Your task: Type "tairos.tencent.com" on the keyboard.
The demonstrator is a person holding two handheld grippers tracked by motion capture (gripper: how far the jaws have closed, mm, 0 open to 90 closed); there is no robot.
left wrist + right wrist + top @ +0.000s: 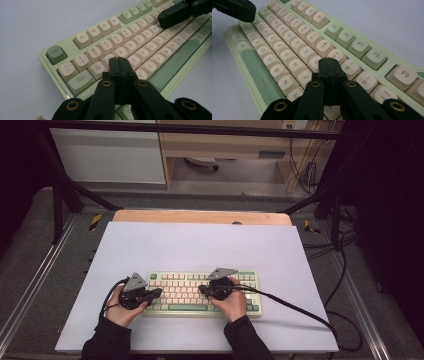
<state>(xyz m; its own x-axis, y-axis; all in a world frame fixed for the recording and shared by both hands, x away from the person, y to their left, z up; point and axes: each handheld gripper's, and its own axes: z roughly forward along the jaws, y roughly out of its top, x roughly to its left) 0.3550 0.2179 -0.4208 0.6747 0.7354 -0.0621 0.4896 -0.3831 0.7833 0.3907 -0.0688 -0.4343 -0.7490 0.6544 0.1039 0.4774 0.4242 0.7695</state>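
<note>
My left tongs (pixel 118 60) are pressed together, holding nothing, tips over the W and S keys. My right tongs (pixel 328 61) are likewise closed and empty, over the U and J keys. Both sit above the pale green keyboard with cream keycaps (pixel 250 292), lying near my edge of the white-covered bench (pixel 200 245). A black cable (pixel 300 312) trails right across the sheet.
</note>
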